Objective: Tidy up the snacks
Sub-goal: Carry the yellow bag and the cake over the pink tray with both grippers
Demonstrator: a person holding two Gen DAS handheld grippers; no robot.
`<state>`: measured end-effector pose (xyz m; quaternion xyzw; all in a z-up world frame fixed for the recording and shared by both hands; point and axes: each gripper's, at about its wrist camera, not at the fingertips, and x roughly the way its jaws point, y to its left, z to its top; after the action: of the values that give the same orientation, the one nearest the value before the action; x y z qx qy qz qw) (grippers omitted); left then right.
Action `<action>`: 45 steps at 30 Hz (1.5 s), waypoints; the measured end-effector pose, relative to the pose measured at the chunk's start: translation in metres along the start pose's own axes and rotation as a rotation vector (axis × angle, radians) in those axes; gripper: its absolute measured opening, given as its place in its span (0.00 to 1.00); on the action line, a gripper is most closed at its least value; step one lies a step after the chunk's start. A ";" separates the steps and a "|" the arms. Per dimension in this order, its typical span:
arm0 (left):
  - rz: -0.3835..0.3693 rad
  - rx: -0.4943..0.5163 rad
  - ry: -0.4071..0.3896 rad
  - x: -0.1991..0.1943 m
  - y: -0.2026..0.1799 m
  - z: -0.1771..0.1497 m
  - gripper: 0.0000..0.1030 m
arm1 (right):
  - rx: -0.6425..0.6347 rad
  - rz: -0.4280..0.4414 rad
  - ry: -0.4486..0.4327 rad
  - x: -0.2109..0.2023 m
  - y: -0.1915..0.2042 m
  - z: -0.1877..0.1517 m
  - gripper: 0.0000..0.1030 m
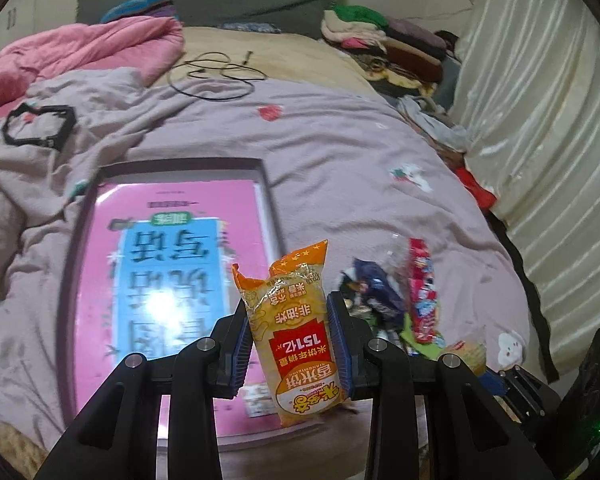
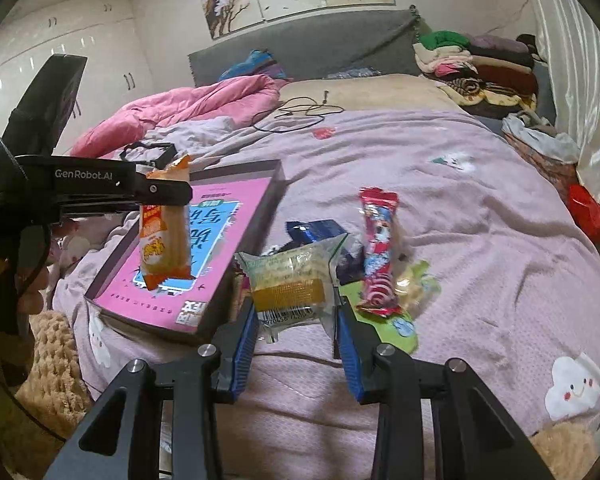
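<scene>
Right wrist view: left gripper [image 2: 168,194] clenches an orange rice-cracker packet [image 2: 165,240] above the box [image 2: 236,184], right gripper [image 2: 296,320] apparently grasping a clear cake packet [image 2: 288,276]; slick wrappers may slip free.

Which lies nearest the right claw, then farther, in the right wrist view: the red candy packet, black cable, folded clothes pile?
1. Red candy packet, just ahead of the right claw.
2. Black cable, mid-bed.
3. Folded clothes pile, far right by the headboard.
</scene>
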<state>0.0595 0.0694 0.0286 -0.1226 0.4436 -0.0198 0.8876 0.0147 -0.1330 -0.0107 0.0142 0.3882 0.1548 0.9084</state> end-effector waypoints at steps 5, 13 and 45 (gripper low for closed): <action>0.038 -0.028 -0.005 -0.008 0.023 -0.006 0.35 | -0.034 0.021 0.002 0.007 0.016 0.005 0.37; 0.087 -0.054 0.006 -0.010 0.048 -0.019 0.35 | -0.092 0.067 0.008 0.021 0.048 0.010 0.37; 0.133 -0.122 0.057 0.010 0.107 -0.042 0.35 | -0.180 0.098 0.048 0.062 0.104 0.023 0.37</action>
<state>0.0242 0.1633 -0.0287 -0.1459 0.4764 0.0629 0.8648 0.0434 -0.0134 -0.0225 -0.0523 0.3934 0.2335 0.8877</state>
